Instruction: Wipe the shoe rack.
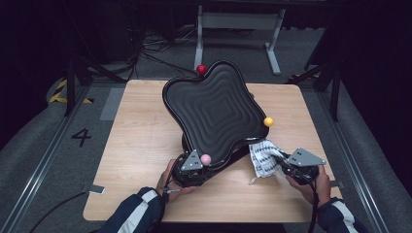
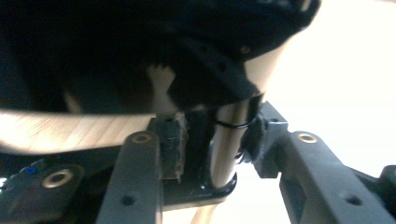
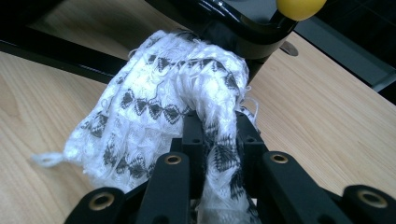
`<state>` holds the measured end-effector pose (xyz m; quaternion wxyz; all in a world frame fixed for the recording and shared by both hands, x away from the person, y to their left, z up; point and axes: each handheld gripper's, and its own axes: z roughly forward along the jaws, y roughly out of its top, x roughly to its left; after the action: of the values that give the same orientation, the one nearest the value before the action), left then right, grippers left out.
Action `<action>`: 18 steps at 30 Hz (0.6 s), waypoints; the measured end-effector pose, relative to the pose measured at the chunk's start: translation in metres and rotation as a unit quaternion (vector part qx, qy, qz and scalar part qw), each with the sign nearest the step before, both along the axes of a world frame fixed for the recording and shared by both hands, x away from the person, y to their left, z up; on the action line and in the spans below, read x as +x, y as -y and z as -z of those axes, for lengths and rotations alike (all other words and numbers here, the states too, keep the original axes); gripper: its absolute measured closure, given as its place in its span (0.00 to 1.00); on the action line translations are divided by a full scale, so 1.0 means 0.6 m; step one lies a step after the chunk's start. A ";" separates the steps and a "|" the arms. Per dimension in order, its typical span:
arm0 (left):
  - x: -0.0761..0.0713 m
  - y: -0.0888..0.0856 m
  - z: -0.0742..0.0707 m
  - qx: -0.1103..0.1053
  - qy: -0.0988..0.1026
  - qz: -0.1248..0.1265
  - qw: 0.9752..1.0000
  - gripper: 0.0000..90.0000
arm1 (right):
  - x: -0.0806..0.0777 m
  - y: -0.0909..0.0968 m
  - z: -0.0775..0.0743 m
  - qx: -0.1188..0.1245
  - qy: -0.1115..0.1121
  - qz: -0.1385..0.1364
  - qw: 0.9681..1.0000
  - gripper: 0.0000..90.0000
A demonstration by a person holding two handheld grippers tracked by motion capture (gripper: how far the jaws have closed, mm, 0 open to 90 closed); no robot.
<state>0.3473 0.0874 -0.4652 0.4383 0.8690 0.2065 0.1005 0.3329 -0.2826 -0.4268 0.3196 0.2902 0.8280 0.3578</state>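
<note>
I'm pinching the cloth (image 3: 159, 121) in my right gripper (image 3: 218, 140) while my left gripper (image 2: 210, 154), jaws loose around the tilted tray's (image 1: 216, 114) stand post (image 2: 229, 140), is risking a topple.

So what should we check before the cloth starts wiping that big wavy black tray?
1. White cloth with black pattern clamped in the right gripper: ok.
2. Cloth next to the wavy black tray: ok, by its near right edge.
3. Tray tilted up off the wooden table: ok.
4. Left gripper holding the tray's stand: cannot tell; a post sits between the jaws, but the pads may be loose.
5. Red ball, yellow ball and pink ball on the rim, clear of the cloth: ok.
</note>
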 end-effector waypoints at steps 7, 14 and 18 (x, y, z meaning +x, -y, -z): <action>-0.003 0.001 -0.001 0.006 0.005 0.013 1.000 0.75 | -0.018 0.015 -0.014 0.019 0.019 -0.001 1.000 0.88; -0.004 0.001 -0.001 0.006 -0.002 0.018 1.000 0.82 | -0.025 0.008 -0.035 0.028 0.050 -0.003 0.998 0.88; -0.002 0.001 -0.001 0.003 -0.004 0.019 1.000 0.82 | -0.027 0.000 -0.047 0.031 0.067 -0.008 0.997 0.88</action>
<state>0.3458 0.0868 -0.4647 0.4370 0.8743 0.1915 0.0889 0.3167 -0.2827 -0.3989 0.3622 0.2687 0.7954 0.4049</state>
